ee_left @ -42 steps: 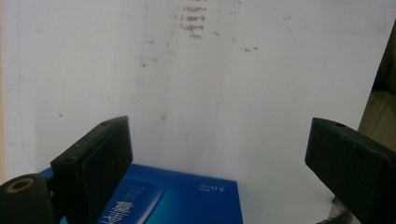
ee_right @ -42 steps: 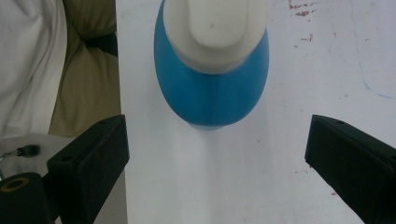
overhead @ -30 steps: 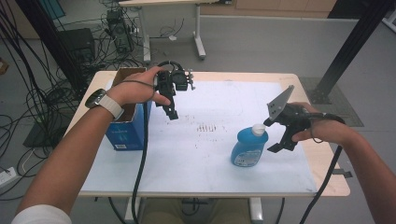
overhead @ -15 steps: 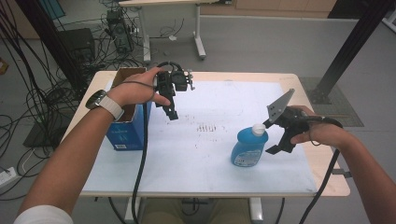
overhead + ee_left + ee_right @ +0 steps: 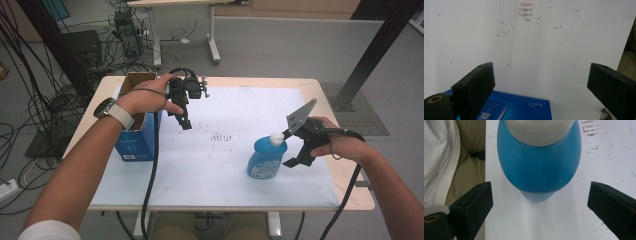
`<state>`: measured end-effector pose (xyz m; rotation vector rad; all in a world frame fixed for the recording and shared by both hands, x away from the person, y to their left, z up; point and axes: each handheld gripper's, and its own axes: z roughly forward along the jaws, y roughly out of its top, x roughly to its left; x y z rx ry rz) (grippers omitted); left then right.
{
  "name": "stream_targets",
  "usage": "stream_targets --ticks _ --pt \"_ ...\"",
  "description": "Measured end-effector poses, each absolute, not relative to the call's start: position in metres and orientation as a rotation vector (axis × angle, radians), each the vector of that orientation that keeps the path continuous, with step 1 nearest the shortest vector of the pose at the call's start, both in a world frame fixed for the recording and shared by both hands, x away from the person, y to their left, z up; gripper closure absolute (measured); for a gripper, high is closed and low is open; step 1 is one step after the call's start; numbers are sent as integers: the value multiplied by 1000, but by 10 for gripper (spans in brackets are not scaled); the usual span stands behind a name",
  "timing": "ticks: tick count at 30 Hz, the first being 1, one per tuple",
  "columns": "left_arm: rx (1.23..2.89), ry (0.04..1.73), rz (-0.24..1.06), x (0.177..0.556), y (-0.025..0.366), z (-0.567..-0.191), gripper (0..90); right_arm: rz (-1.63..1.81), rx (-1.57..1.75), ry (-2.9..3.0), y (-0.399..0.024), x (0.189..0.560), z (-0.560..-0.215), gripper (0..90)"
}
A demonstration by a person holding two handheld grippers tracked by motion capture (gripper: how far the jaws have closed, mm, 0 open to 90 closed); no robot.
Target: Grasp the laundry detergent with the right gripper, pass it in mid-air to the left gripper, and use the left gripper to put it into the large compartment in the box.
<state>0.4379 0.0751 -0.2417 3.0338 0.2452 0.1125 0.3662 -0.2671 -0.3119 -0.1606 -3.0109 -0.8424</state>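
Note:
A blue bottle (image 5: 265, 159) with a white cap (image 5: 276, 137) stands upright on the white table sheet (image 5: 210, 175), right of centre. My right gripper (image 5: 291, 147) is just to its right, open, with its jaws level with the bottle's shoulder. In the right gripper view the bottle (image 5: 540, 167) stands ahead of the wide-open right gripper (image 5: 540, 200), not between the jaws. My left gripper (image 5: 184, 122) hangs open above the table's left side, jaws pointing down, beside a blue box (image 5: 136, 140). The left gripper (image 5: 540, 82) looks down at the sheet and the box's edge (image 5: 519, 108).
The blue box is open on top with brown flaps (image 5: 137, 82). Dark smudges (image 5: 222, 136) mark the sheet's middle. Cables (image 5: 35, 115) lie on the floor at the left, a black post (image 5: 370, 55) rises at the right, and another table's legs (image 5: 212, 35) stand behind.
My right gripper has dropped slightly and come a little closer to the bottle. The left gripper has hardly moved.

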Motion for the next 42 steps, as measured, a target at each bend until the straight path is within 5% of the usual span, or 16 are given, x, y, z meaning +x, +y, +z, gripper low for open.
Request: stream_targets --ticks 42 --pt "3035 260 110 437 79 -242 83 -847 -177 -3005 -265 367 -313 62"
